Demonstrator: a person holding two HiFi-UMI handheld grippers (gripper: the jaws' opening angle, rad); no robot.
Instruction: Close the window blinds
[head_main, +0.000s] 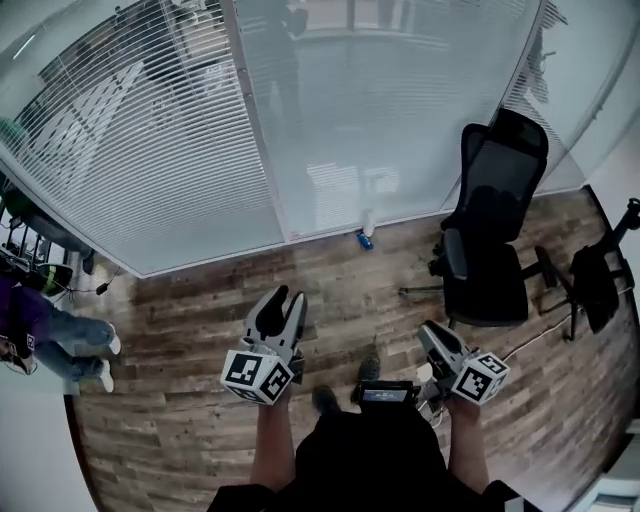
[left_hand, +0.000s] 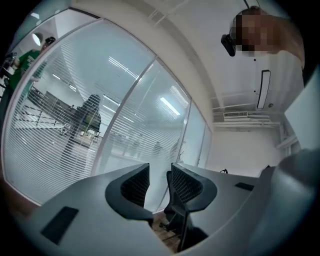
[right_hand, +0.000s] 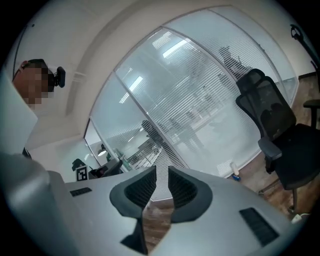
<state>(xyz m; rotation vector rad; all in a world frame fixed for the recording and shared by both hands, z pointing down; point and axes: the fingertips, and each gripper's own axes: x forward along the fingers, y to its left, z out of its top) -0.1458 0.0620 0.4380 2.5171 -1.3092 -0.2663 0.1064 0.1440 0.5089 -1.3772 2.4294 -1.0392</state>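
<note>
your left claw (head_main: 283, 302) is released, its jaws standing apart with nothing between them, held low over the wooden floor (head_main: 190, 330). your right claw (head_main: 433, 335) is released too, with a narrower gap between its jaws and nothing in it. the window blinds (head_main: 150, 150) cover the glass wall ahead of you, well apart from both claws; you can see through the slats on the left panel. a black office chair (head_main: 495, 230) stands to your right, near the glass
</note>
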